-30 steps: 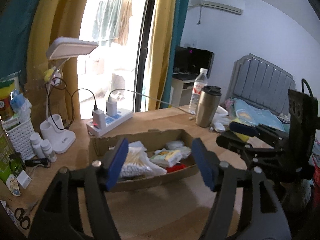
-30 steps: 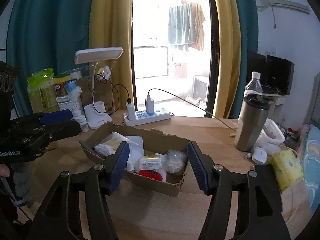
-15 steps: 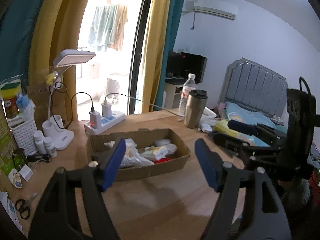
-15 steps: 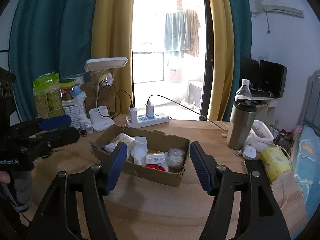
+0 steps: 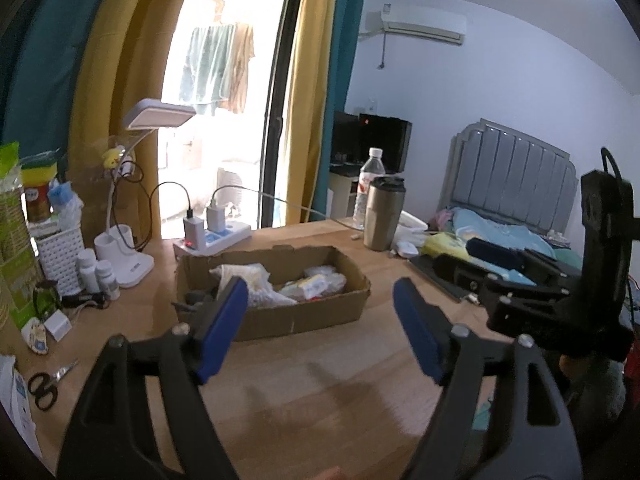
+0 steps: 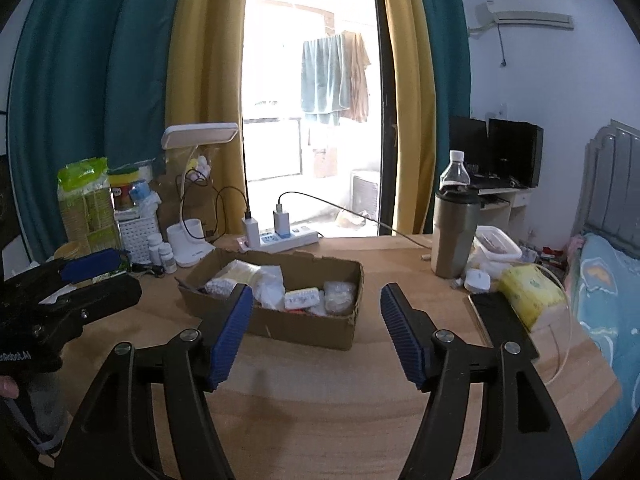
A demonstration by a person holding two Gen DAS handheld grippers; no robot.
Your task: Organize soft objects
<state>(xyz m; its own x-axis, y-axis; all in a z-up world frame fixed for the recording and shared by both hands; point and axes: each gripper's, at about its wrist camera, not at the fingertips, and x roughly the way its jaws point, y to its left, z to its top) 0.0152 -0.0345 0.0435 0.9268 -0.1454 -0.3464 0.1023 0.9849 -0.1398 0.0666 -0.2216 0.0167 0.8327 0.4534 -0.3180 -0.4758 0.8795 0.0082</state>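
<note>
Right wrist view: cardboard box (image 6: 304, 324) holds soft packets (image 6: 302, 299).
Right gripper (image 6: 316, 332): spread, empty, near box.
Left gripper (image 5: 320, 330): spread, empty, near box.

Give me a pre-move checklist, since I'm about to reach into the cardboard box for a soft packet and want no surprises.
1. Left gripper open and empty: ok.
2. Right gripper open and empty: ok.
3. Shallow brown cardboard box open-topped, flat on the wooden table: ok.
4. Path from both grippers to the box free of objects: ok.
5. Soft packets reachable: ok; the white-and-yellow tissue pack lies on top, clear bags beside it.
6. Red item beneath the packets identifiable: cannot tell, mostly hidden.
</note>
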